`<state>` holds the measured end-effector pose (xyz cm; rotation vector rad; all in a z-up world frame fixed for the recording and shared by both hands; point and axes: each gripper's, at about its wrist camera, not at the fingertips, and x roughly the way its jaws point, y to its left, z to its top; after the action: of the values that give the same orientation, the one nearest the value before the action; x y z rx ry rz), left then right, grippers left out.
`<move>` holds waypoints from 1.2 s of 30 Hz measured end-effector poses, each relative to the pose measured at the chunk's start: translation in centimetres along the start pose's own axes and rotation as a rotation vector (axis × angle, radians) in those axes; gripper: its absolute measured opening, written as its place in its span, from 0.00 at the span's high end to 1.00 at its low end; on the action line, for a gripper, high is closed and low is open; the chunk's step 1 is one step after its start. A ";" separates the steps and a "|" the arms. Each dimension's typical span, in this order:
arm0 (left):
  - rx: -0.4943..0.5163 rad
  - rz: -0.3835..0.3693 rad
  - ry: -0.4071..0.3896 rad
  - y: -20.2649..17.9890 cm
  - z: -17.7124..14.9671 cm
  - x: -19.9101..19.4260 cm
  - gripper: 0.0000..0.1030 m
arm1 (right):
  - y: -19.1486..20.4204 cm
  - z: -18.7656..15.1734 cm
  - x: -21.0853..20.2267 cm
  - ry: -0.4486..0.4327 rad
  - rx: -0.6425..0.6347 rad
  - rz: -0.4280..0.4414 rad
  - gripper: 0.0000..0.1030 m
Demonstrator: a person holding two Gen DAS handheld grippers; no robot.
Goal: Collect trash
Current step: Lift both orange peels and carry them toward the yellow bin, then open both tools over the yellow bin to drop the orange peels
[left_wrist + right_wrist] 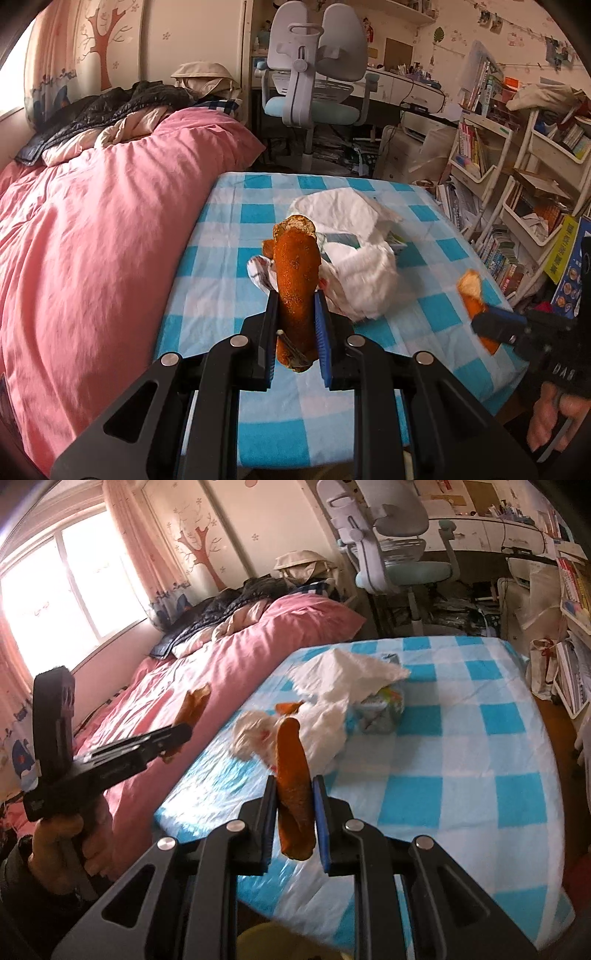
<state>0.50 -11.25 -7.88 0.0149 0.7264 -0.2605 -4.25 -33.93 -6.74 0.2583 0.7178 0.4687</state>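
Transport step: left gripper (295, 314) and right gripper (294, 794) each had jaws clamped on an orange peel, above the table (424, 240); next needs a bin, none visible.

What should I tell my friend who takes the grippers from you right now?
Left gripper: shut on an orange peel, held up off the table.
Right gripper: shut on another orange peel, also lifted.
On the checked table: crumpled white tissues, a small wrapper pack and one more peel scrap.
Done: two peels picked up.
Left: drop both peels in a bin (none in view), then come back for the tissues, pack and scrap.
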 end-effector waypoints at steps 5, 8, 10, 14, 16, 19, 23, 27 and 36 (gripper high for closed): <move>0.006 -0.008 0.005 -0.8 -1.4 -1.0 0.83 | 1.1 -2.0 -0.4 0.025 0.007 0.020 0.81; 0.007 -0.015 0.012 -1.2 -2.2 -1.4 0.83 | 1.7 -3.2 -0.6 0.047 0.006 0.032 0.81; 0.007 -0.017 0.015 -1.4 -2.6 -1.6 0.83 | 2.2 -4.1 -0.7 0.072 0.006 0.043 0.81; 0.007 -0.022 0.021 -1.8 -3.5 -2.2 0.83 | 3.3 -6.1 -0.7 0.123 0.001 0.060 0.81; 0.009 -0.025 0.026 -2.0 -4.1 -2.4 0.83 | 3.8 -7.1 -0.8 0.150 0.001 0.068 0.81; 0.014 -0.028 0.032 -2.3 -4.7 -2.7 0.83 | 4.4 -8.8 -0.9 0.201 0.003 0.078 0.80; 0.019 -0.032 0.040 -2.7 -5.4 -3.1 0.83 | 4.8 -10.1 -1.0 0.247 0.006 0.070 0.76; 0.028 -0.035 0.047 -3.2 -6.2 -3.5 0.83 | 4.6 -10.2 -1.5 0.234 0.018 0.054 0.74; 0.046 -0.051 0.085 -4.3 -8.4 -4.3 0.83 | 3.0 -9.6 -2.5 0.154 0.060 -0.026 0.66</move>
<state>-9.08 -13.60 -11.01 0.0510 0.8059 -0.3270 -13.36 -31.87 -11.14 0.2711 0.8859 0.4456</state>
